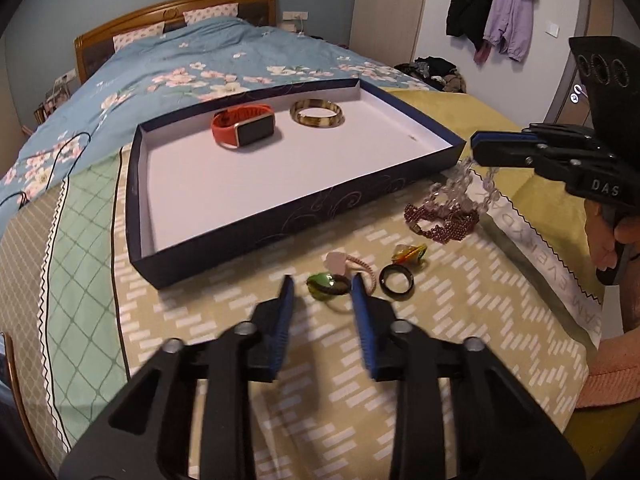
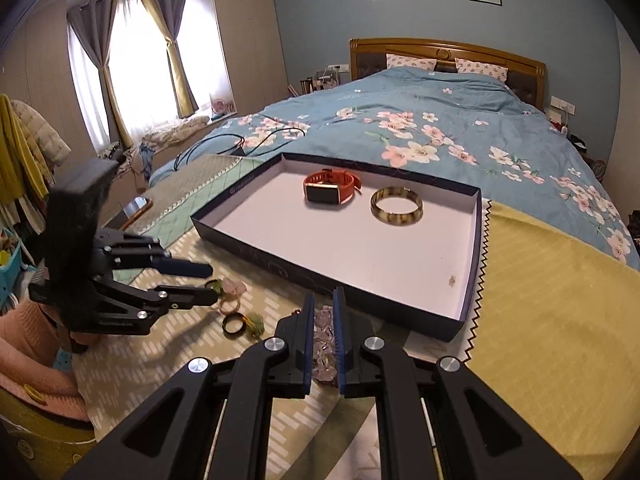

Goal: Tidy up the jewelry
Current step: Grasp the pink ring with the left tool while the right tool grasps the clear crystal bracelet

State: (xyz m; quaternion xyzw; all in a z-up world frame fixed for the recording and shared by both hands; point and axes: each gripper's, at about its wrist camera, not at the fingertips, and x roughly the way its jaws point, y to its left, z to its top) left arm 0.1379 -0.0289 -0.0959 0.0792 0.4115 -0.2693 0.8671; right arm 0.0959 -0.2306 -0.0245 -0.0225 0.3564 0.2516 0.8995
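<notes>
Between right claw (image 2: pixel 323 312) jaws: clear bead bracelet (image 2: pixel 322 340), clamped, beside tray (image 2: pixel 474 240).

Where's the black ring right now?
Left wrist view: the black ring lies on the bedspread outside the box, just right of the open left gripper, beside the green ring.

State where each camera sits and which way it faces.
Left wrist: rides the left hand-held gripper, open over the green ring, facing the tray and headboard; its own fingers show.
Right wrist: rides the right hand-held gripper, shut on the clear bead bracelet, facing the tray; own fingers show.
Shared: tray, red watch, bangle, each other's gripper.
</notes>
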